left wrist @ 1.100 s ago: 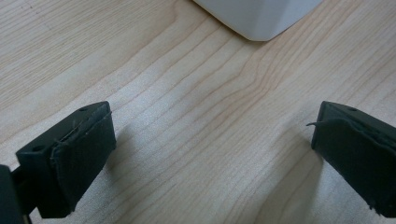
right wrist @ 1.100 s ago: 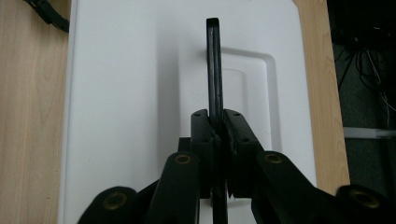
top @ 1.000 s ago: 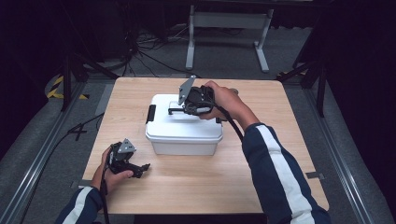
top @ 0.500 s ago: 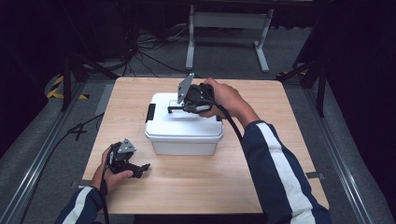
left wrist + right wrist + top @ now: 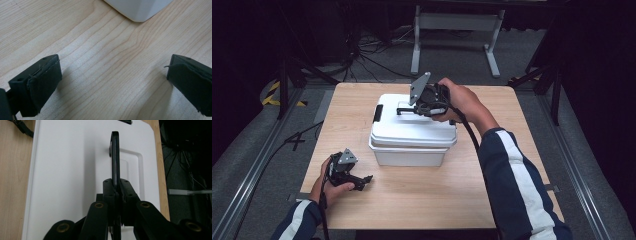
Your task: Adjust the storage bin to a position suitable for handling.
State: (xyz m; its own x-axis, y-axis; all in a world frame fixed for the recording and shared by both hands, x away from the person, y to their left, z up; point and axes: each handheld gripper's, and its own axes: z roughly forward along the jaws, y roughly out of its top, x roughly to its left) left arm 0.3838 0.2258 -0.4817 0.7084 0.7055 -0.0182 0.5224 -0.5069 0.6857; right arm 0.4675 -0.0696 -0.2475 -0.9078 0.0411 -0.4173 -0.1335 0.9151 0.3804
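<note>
The person wears dark navy sleeves (image 5: pixel 517 185) with a broad white stripe, and each hand carries a black gripper topped by a grey three-cornered plate (image 5: pixel 419 88), a black cable (image 5: pixel 468 131) trailing toward 5 o'clock, brass-coloured pivot screws (image 5: pixel 99 205) on the linkage arms.

right gripper (image 5: pixel 412 109) raised slightly, black handle (image 5: pixel 115 157) lifted

One white lidded box (image 5: pixel 412 137) is counted, with one black handle (image 5: pixel 115 157) clamped between the jaws and one black side latch (image 5: pixel 378 113). Two grippers are counted: left gripper (image 5: pixel 357 181), right gripper (image 5: pixel 412 110).
</note>
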